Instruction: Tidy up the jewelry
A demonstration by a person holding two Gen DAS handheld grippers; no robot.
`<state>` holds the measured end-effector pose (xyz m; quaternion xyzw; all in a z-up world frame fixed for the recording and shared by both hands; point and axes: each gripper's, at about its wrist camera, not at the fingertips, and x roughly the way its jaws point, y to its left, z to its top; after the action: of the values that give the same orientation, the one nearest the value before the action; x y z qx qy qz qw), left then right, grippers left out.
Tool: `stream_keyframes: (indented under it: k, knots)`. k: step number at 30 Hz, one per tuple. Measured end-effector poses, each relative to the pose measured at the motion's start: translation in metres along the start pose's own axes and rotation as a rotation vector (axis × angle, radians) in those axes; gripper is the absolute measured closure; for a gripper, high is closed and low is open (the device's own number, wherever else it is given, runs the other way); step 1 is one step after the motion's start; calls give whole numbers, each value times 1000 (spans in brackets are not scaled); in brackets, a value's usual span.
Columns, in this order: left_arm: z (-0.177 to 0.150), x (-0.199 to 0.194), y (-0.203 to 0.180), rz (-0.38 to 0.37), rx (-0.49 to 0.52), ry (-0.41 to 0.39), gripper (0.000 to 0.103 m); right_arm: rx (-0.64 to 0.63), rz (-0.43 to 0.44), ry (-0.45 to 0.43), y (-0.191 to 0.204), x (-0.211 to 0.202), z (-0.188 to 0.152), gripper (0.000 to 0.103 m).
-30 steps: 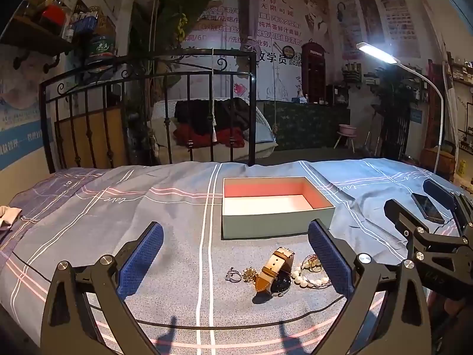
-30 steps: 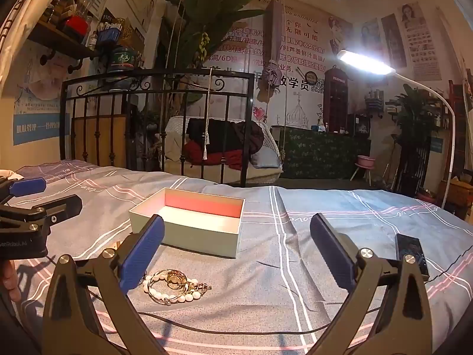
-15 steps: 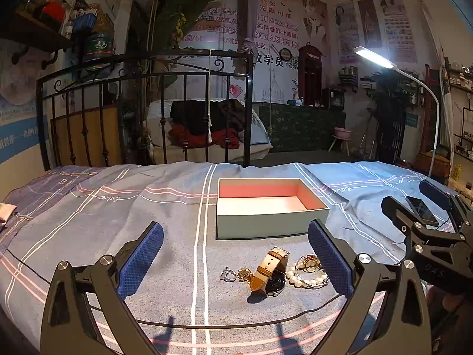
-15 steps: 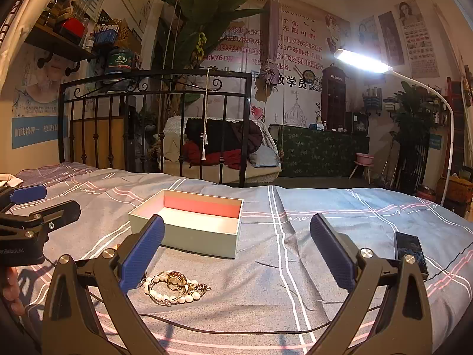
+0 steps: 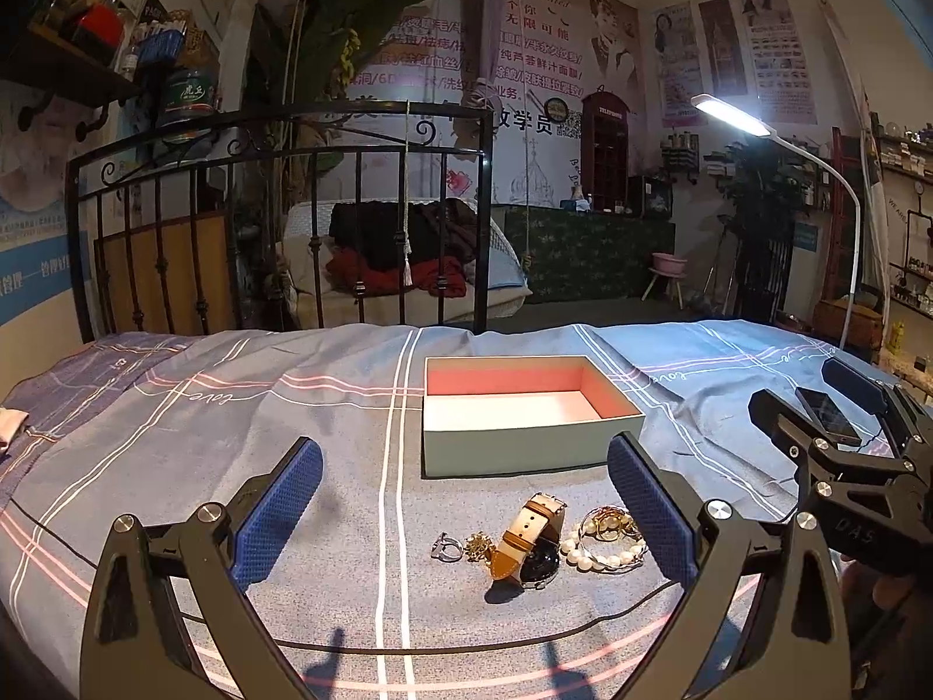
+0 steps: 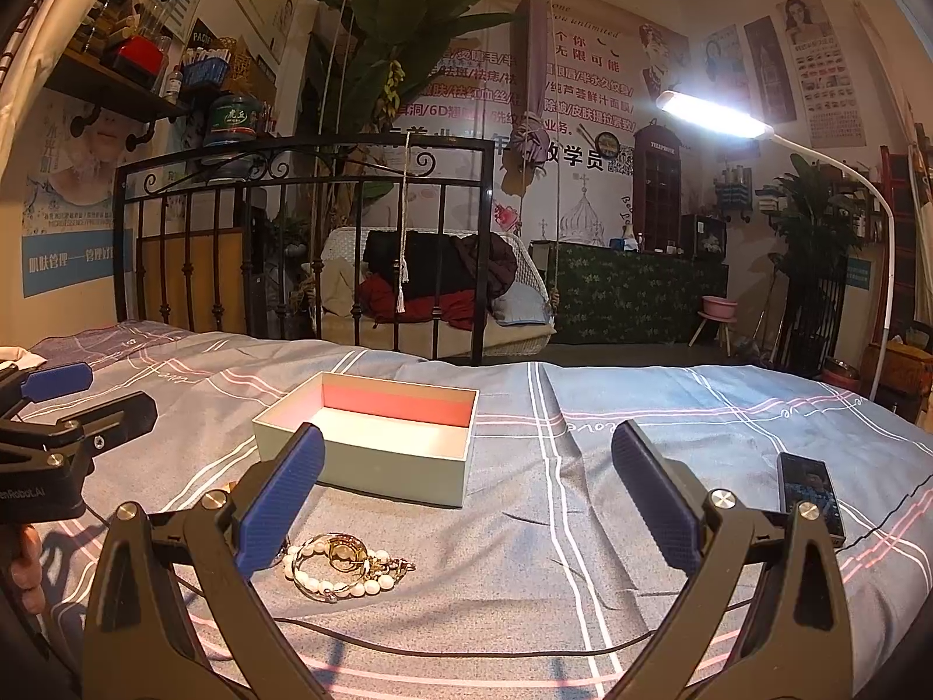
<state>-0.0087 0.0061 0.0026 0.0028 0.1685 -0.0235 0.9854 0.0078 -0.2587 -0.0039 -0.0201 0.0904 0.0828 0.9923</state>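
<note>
Jewelry is lying on the bedspread (image 5: 175, 426) before the open box (image 5: 525, 414): ring (image 5: 446, 546), watch (image 5: 528, 542), pearl bracelet (image 5: 606, 539); left gripper (image 5: 463, 504) and right gripper (image 6: 466, 501) are both hovering, jaws spread.

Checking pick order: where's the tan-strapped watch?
Left wrist view: tan leather-strapped watch lies on the bedspread before the open box, between gold trinket and pearl bracelet.

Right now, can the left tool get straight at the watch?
Probably yes. The left tool is open, and the watch lies on the bedspread between its fingers with nothing over it. A ring and pearl bracelet crowd either side.
</note>
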Motion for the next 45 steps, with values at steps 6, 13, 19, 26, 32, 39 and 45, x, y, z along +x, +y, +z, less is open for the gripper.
stream_keyframes:
  k: [6,13,19,26,32,39,45]
  knots:
    - [0,0,0,-14,-3,-3,7,1,-4,0,-1,1,2,6]
    - [-2,-1,-2,-26,5,6,6,1,-7,1,0,-1,3,6]
    - [-1,-3,-6,-37,16,-2,6,12,-7,0,0,-2,1,6]
    - [-2,-3,-5,-27,11,-6,6,14,-8,0,-3,-3,3,6]
    - [-3,-2,-4,-19,12,-6,6,11,-6,5,-3,-2,4,6]
    - [-4,-2,-3,-20,4,0,6,9,-2,14,-3,0,3,6]
    - [-6,1,-2,-22,-1,17,6,5,3,25,-2,2,4,6]
